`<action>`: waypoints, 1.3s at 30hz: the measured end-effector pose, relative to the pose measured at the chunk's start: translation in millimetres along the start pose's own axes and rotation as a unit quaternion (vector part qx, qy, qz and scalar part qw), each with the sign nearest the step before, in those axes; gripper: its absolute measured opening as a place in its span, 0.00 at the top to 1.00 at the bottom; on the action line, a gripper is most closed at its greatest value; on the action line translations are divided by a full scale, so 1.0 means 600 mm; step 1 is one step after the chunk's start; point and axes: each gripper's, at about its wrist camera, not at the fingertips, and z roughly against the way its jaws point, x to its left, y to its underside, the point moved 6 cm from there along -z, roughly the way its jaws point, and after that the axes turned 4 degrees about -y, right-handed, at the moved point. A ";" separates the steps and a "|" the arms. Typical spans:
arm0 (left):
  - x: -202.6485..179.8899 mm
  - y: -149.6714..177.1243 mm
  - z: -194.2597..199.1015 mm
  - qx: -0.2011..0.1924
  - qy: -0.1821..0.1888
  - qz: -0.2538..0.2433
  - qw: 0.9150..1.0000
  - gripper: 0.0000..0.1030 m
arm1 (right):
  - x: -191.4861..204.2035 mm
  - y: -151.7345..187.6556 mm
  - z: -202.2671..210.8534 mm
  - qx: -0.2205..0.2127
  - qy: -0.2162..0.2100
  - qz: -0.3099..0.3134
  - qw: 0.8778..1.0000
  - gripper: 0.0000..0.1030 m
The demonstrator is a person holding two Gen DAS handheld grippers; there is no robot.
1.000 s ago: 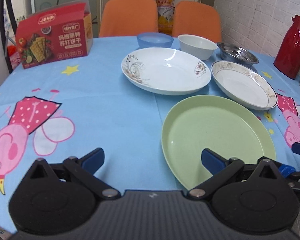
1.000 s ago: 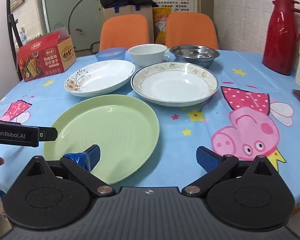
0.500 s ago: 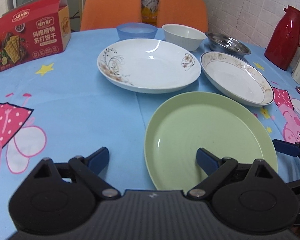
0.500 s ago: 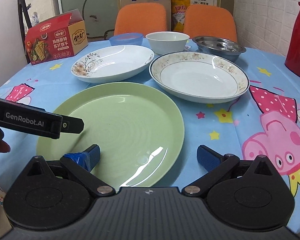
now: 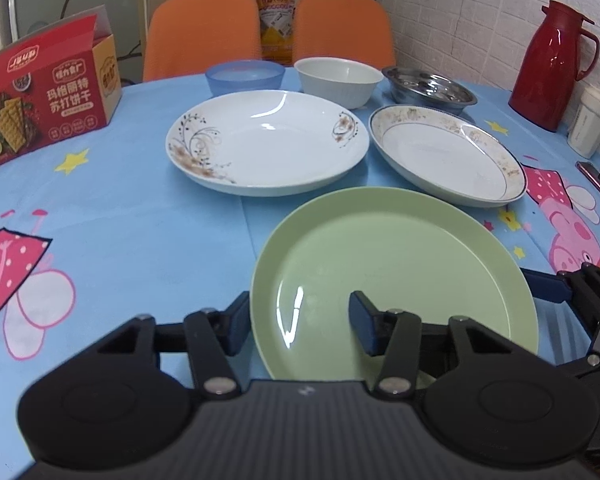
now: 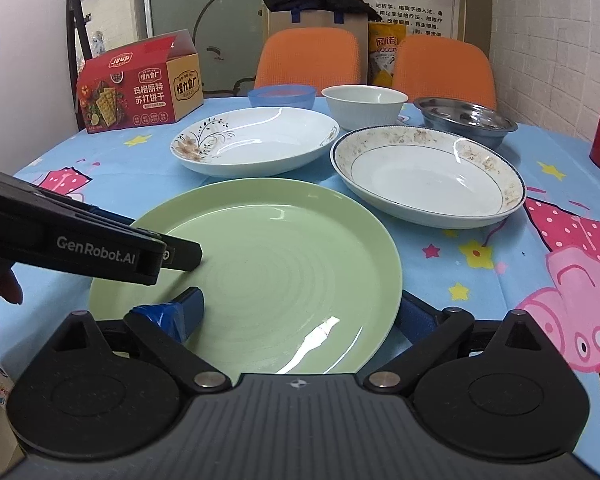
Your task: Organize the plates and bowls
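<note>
A green plate lies at the near edge of the table. My left gripper is open and straddles its near left rim, one finger outside, one over the plate. My right gripper is open and straddles its near right rim; its left finger lies over the plate. Behind stand a white floral plate, a gold-rimmed plate, a blue bowl, a white bowl and a steel bowl.
A red cracker box stands at the back left. A red thermos and a white cup stand at the right by the wall. Two orange chairs are behind the table. The tablecloth is blue.
Both grippers have moved in on the green plate. The left one now has the near left rim between its fingers, the right one the near right rim. The left jaws have narrowed.
</note>
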 end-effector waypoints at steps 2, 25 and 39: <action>0.004 0.000 0.006 0.006 -0.004 0.011 1.000 0.57 | 0.013 -0.002 0.002 0.003 0.012 0.004 1.000 0.16; 0.168 0.025 0.031 -0.017 -0.071 0.078 0.994 0.21 | 0.145 -0.030 -0.058 0.010 -0.066 0.035 0.997 0.14; 0.239 -0.084 0.016 -0.048 -0.057 0.143 0.987 0.09 | -0.007 -0.245 -0.137 -0.040 -0.046 0.072 0.996 0.15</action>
